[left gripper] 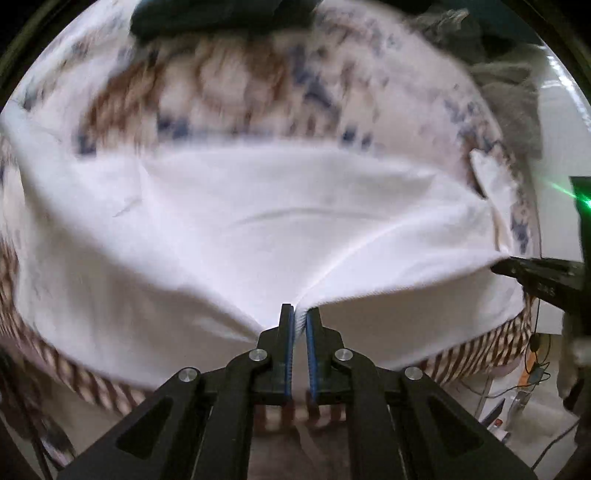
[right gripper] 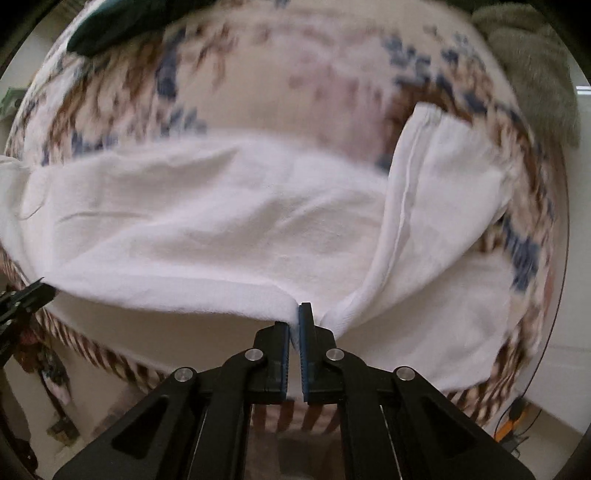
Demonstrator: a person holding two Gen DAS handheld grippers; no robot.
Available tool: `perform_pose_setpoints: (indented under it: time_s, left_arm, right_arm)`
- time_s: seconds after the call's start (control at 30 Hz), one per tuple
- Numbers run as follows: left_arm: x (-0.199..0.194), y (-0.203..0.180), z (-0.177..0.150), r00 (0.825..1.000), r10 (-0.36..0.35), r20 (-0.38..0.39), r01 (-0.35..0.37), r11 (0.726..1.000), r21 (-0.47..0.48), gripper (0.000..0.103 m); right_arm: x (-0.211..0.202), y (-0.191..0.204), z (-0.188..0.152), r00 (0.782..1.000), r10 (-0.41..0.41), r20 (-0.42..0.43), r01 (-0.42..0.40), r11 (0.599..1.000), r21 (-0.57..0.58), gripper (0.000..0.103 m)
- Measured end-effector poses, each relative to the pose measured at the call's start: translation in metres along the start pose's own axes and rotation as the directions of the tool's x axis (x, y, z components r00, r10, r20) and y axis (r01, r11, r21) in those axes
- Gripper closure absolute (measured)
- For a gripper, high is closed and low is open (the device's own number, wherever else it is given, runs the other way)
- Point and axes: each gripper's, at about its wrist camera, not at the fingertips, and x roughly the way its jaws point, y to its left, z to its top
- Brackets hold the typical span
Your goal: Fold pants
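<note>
Through your left wrist camera, the left gripper (left gripper: 300,314) points down with its jaws clamped together on a bunched edge of the white pants (left gripper: 258,229). The cloth is plain white, soft and lightly creased, and it fans out from the pinch in tight folds. It hangs stretched across the middle of the view, over a patterned bedspread (left gripper: 221,85) with blurred brown and blue motifs and a brown-striped border. At the right edge the right gripper (left gripper: 506,266) bites the same edge of the fabric, so the hem runs taut between your two tools. A dark green garment (left gripper: 207,18) lies at the top of the view, and grey clothes (left gripper: 509,92) sit at the upper right (all of it smeared by motion).

Through your right wrist camera, the right gripper (right gripper: 294,314) also has its jaws closed on the white fabric (right gripper: 203,221), a thin fold pinched between the blue pads (right gripper: 305,317). One leg of the pants (right gripper: 443,177) lies folded upward at the right, its seam and hem showing clearly. The left gripper (right gripper: 42,290) holds the cloth at the left edge. The patterned cover (right gripper: 295,74) lies beneath.
</note>
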Motion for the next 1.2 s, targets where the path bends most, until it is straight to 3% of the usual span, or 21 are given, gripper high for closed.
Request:
perform_pose_setpoints:
  time_s: [0.17, 0.27, 0.33, 0.4, 0.47, 0.5, 0.53, 0.57, 0.63, 0.73, 0.8, 0.9, 0.97, 1.0, 1.03, 1.2]
  left_arm:
    - [0.063, 0.011, -0.029, 0.995, 0.002, -0.102, -0.012, 0.995, -0.103, 0.099]
    - [0.066, 0.007, -0.03, 0.994, 0.036, -0.102, -0.046, 0.994, -0.095, 0.093]
    - [0.055, 0.006, -0.03, 0.992, 0.043, -0.12, -0.058, 0.991, -0.124, 0.09]
    - [0.035, 0.001, -0.028, 0.992, 0.06, -0.113, -0.075, 0.988, -0.135, 0.078]
    - [0.01, -0.002, -0.027, 0.994, 0.08, -0.069, -0.09, 0.985, -0.146, 0.047]
    - [0.002, -0.004, -0.024, 0.994, 0.097, -0.054, -0.104, 0.983, -0.148, 0.037]
    - [-0.009, -0.009, -0.018, 0.991, 0.135, -0.024, -0.137, 0.98, -0.142, 0.019]
    - [-0.014, -0.014, -0.015, 0.986, 0.165, 0.005, -0.163, 0.978, -0.129, 0.009]
    - [-0.017, -0.025, 0.0, 0.972, 0.229, 0.059, -0.223, 0.971, -0.09, 0.009]
    - [0.006, -0.036, 0.032, 0.94, 0.331, 0.085, -0.328, 0.944, -0.044, 0.009]
    - [0.021, -0.04, 0.04, 0.933, 0.351, 0.076, -0.349, 0.936, -0.03, 0.009]
    - [0.038, -0.05, 0.051, 0.93, 0.362, 0.068, -0.362, 0.932, -0.005, 0.009]
    - [0.038, -0.056, 0.053, 0.93, 0.36, 0.069, -0.361, 0.932, 0.01, 0.009]
    - [0.039, -0.06, 0.054, 0.93, 0.361, 0.068, -0.362, 0.932, 0.018, 0.009]
    - [0.039, -0.062, 0.052, 0.934, 0.353, 0.064, -0.355, 0.935, 0.026, 0.009]
    - [0.038, -0.078, 0.037, 0.952, 0.305, 0.037, -0.306, 0.951, 0.04, 0.009]
  right_arm:
    - [0.035, 0.004, -0.034, 0.999, -0.008, -0.05, 0.007, 1.0, -0.022, 0.098]
    - [0.044, 0.005, -0.037, 0.996, -0.013, -0.088, 0.01, 0.999, -0.038, 0.096]
    - [0.041, 0.001, -0.039, 0.993, 0.024, -0.112, -0.025, 1.0, -0.013, 0.09]
    - [0.032, -0.007, -0.043, 0.99, 0.075, -0.123, -0.072, 0.997, 0.029, 0.071]
    - [0.014, -0.021, -0.051, 0.981, 0.164, -0.102, -0.152, 0.981, 0.117, 0.028]
    - [0.006, -0.028, -0.055, 0.979, 0.187, -0.086, -0.171, 0.972, 0.163, 0.016]
    - [-0.003, -0.037, -0.059, 0.976, 0.206, -0.064, -0.189, 0.96, 0.208, 0.009]
    - [-0.012, -0.046, -0.063, 0.974, 0.225, -0.033, -0.21, 0.944, 0.254, 0.009]
    - [-0.023, -0.067, -0.065, 0.975, 0.222, 0.01, -0.211, 0.914, 0.347, 0.009]
    - [-0.02, -0.089, -0.041, 0.988, 0.149, 0.033, -0.149, 0.893, 0.425, 0.009]
    - [-0.003, -0.107, -0.011, 0.995, 0.097, 0.032, -0.101, 0.88, 0.465, 0.009]
    - [0.031, -0.119, 0.022, 0.993, 0.116, 0.016, -0.109, 0.868, 0.484, 0.015]
    - [0.042, -0.125, 0.02, 0.997, 0.078, -0.009, -0.062, 0.861, 0.505, 0.055]
    - [0.038, -0.133, 0.009, 0.997, 0.077, 0.02, -0.076, 0.84, 0.537, 0.089]
    - [0.032, -0.141, -0.003, 0.995, 0.084, 0.054, -0.1, 0.815, 0.571, 0.095]
    - [-0.005, -0.2, -0.12, 0.99, 0.009, 0.14, -0.114, 0.635, 0.764, 0.096]
